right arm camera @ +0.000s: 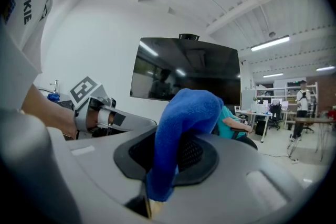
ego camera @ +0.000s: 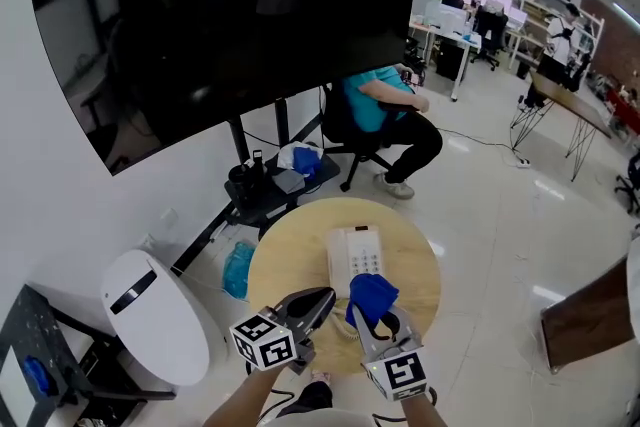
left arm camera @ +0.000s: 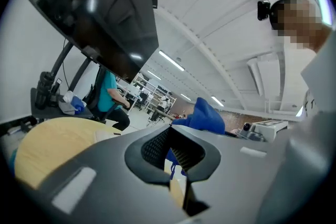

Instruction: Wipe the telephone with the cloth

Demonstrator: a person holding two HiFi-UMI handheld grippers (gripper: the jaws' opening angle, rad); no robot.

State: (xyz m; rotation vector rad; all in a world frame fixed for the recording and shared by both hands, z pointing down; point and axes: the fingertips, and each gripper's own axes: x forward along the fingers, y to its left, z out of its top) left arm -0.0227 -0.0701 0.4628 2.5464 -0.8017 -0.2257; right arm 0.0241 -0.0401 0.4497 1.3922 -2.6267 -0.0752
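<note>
The big dark screen (ego camera: 230,15) on its stand fills the wall far ahead of both tongs, tilted and unlit, with ceiling lights reflected in it. Below it, and directly under the tongs, is the round pale-wood surface (ego camera: 290,260). Off beyond the left tongs' outer side, a white rounded device (ego camera: 155,315) sits low by the wall. Past the far edge of the surface, a person in a teal shirt (ego camera: 375,105) sits on a dark chair, well away from the action.

Now to the surface itself: the white telephone (ego camera: 355,255) lies flat near the middle, just ahead of both sets of tongs, keypad up and handset along its left side.

The left tongs (ego camera: 322,298) hang over the near part of the surface, just left of the telephone, tips pointing towards it. Their jaws are pressed together with nothing between them.

The right tongs (ego camera: 372,315) sit just beside the left ones, over the telephone's near right corner. They are pinching the blue cloth (ego camera: 372,295), which is clamped low between the jaws and bulges up and forward over the tips in a thick folded hump. The hump sits over the telephone's near edge, though I cannot tell whether it is touching.
</note>
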